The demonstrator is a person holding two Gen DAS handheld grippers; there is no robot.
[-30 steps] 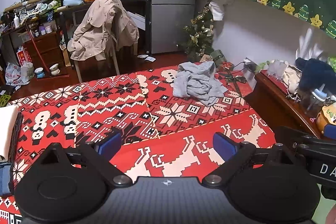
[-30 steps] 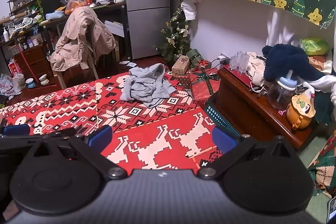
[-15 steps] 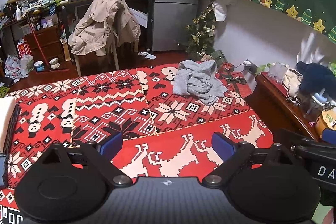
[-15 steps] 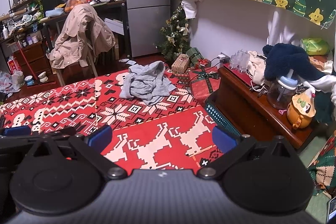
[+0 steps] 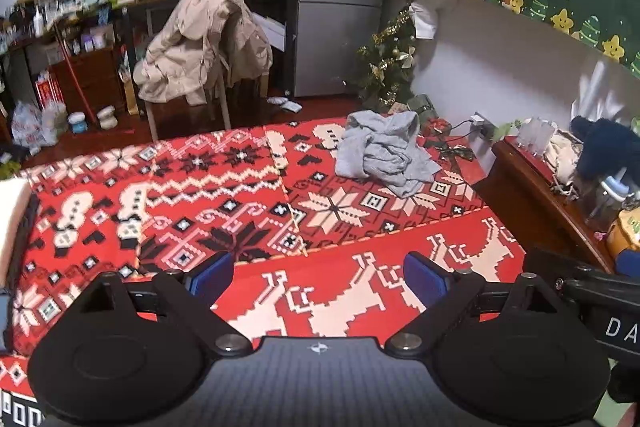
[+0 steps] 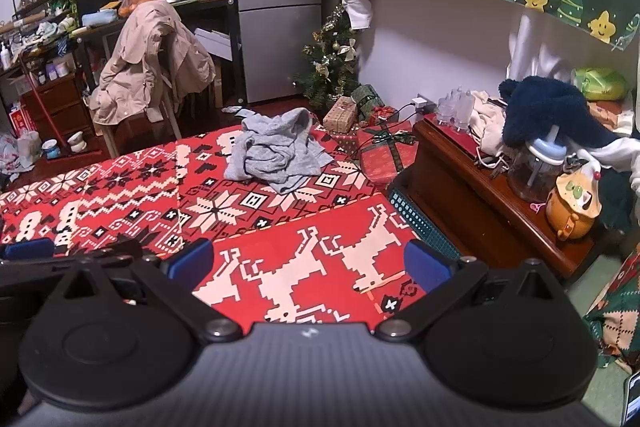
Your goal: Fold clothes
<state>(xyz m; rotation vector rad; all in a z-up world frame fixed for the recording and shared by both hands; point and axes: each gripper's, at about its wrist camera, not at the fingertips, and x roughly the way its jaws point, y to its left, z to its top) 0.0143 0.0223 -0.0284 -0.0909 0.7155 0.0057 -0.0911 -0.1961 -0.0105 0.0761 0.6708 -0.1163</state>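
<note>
A crumpled grey hoodie (image 5: pixel 386 153) is left in a heap near the far right corner of the bed, on the red Christmas-pattern blanket (image 5: pixel 200 203), well apart from both tools. The left hand-held gripper (image 5: pixel 318 273) is held spread wide over the blanket with nothing between its blue pads. Same deal for the right hand-held gripper (image 6: pixel 306 263), spread and empty. On the right gripper's body in the left view, only "DA" can be read, the rest is cut off. A beige jacket (image 6: pixel 148 63) is draped over a chair.
</note>
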